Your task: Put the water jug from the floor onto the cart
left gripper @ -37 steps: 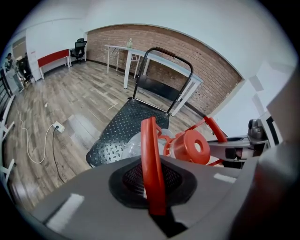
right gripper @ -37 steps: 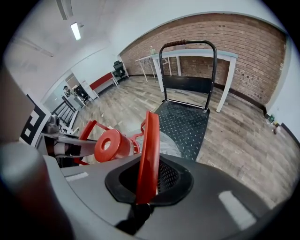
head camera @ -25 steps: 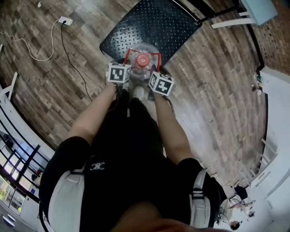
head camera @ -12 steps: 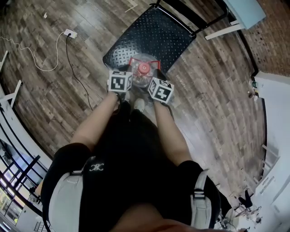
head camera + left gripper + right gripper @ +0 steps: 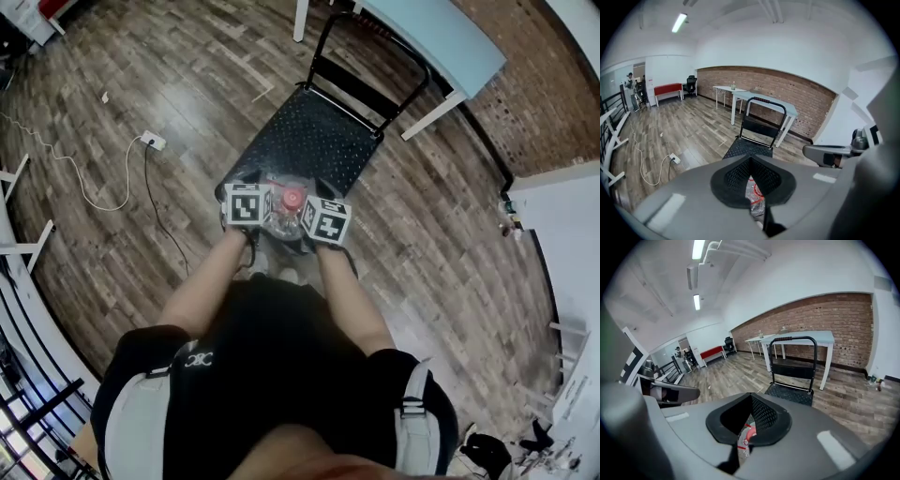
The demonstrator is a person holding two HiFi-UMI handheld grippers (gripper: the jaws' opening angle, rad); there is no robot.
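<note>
I read this as the carry step. The jug (image 5: 284,214) hangs pinched between my two grippers at the near edge of the cart (image 5: 314,141). As far as I can judge it is clear of the floor (image 5: 141,112), and it is not yet on the cart's deck.

The left gripper (image 5: 266,214) shows its jaws drawn together in its own view, pads meeting at the tip. Clear plastic and a bit of red from the jug sit right beneath them. I take it as clenched on the left side of the jug's top. Which part the pads bite I cannot make out.

The right gripper (image 5: 309,221) has just been closing its jaws, and they now stand pressed together. The red cap (image 5: 750,434) and the clear neck show in the slit under the pads. I judge it clamped on the right side of the jug's top.

The next move, as I see it, is to carry the jug forward past the near edge to the middle of the deck. I would keep both grippers at the same height so it does not tilt. Then I would lower it until the base sits flat, and only then let go. The grip looks narrow for a heavy load, so I would go slowly. I would also avoid knocking the cart's edge, in case the cart shifts.
</note>
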